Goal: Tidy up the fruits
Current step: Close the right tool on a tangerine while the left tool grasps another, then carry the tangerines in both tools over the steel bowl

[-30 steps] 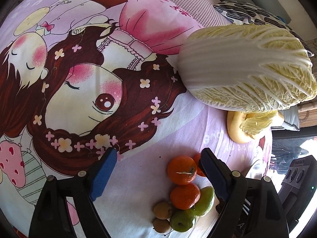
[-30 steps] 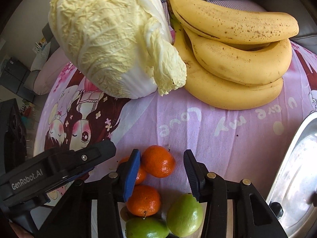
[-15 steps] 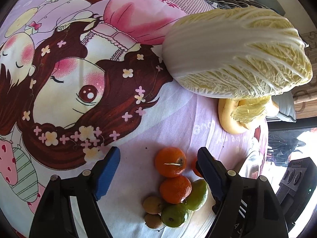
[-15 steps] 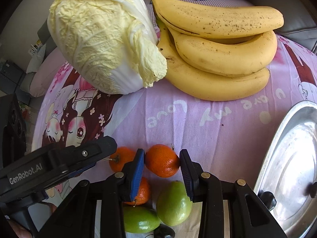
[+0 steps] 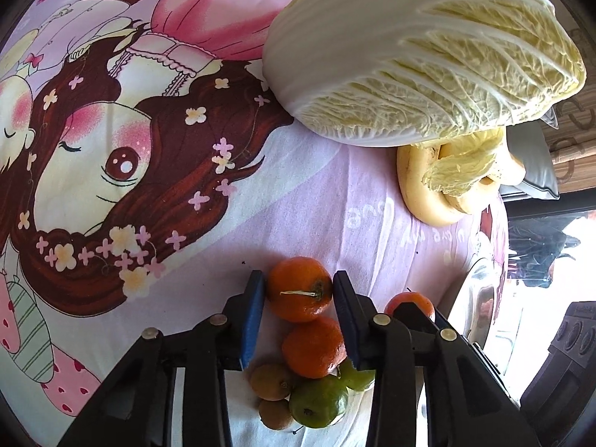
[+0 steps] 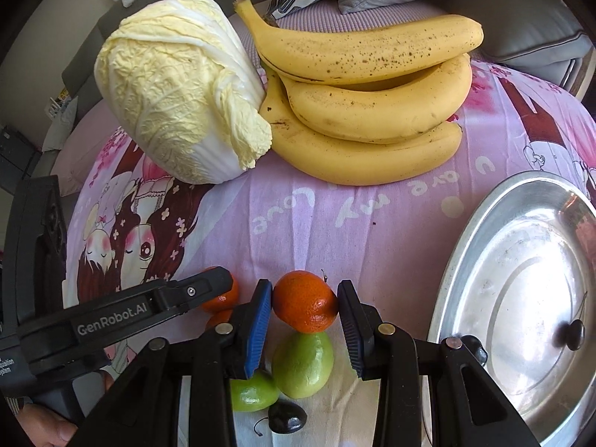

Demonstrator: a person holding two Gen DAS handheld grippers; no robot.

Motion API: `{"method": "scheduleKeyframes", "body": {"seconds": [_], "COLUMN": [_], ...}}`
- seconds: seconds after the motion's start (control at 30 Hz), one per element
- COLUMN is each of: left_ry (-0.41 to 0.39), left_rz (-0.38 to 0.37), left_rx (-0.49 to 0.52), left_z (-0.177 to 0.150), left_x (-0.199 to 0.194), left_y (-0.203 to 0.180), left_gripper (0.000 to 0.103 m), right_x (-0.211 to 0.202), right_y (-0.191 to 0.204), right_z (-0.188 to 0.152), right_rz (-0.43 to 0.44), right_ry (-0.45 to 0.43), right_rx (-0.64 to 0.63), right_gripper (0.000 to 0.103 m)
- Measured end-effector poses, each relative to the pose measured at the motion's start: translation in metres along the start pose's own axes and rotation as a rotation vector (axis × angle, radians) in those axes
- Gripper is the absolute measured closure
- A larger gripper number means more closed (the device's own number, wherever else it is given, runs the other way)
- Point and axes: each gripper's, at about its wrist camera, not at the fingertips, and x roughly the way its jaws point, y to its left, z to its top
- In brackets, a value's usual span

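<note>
My left gripper [image 5: 298, 290] is shut on an orange mandarin [image 5: 300, 288] with a stem, at the top of a small fruit pile. My right gripper [image 6: 304, 307] is shut on another mandarin [image 6: 305, 305]; that fruit also shows in the left wrist view [image 5: 409, 303]. The pile holds a third mandarin [image 5: 313, 346], green fruits [image 6: 301, 363] and small brown kiwis [image 5: 270, 381]. A dark cherry [image 6: 287, 417] lies near the green fruits. A steel tray [image 6: 521, 298] lies to the right. Bananas [image 6: 365, 104] lie at the back.
A napa cabbage [image 6: 175, 89] lies against the bananas on the pink cartoon-print cloth [image 5: 111, 149]. Grey cushions [image 6: 503, 11] sit behind. The left gripper's body [image 6: 111, 316] crosses the lower left of the right wrist view.
Both grippers have closed from open onto their mandarins. The left gripper shifted right, over the pile. In the right view the cabbage and bananas have receded.
</note>
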Motion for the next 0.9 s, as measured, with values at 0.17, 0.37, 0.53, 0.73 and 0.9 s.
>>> {"method": "scheduleKeyframes", "body": {"seconds": [0.17,0.37,0.53,0.73,0.9], "left_ry": [-0.019,-0.043,-0.055,-0.071,-0.064], "left_rz": [0.004,-0.001,-0.002,-0.014,-0.019], "left_rx": [0.019,0.051,0.079,0.119,0.171], "left_z": [-0.003,-0.004,-0.007,-0.016,-0.027], "left_x": [0.000,-0.007,-0.006,-0.002,0.009], "left_y": [-0.011,-0.028,-0.046,-0.070,-0.099], "left_gripper": [0.065,0.065,0.065,0.065,0.065], "right_x": [-0.009,-0.019,-0.028,-0.037,-0.051], "right_y": [-0.006,-0.013,-0.019,-0.039,-0.068], "right_z": [-0.003,-0.007,-0.008,-0.006,-0.003], "right_rz": [-0.003,0.000,0.009,-0.011,-0.036], "right_ry": [-0.009,-0.013,-0.027,-0.044,-0.072], "right_rx": [0.017,0.041,0.059,0.105,0.175], "right_gripper": [0.064,0.064,0.064,0.064,0.064]}}
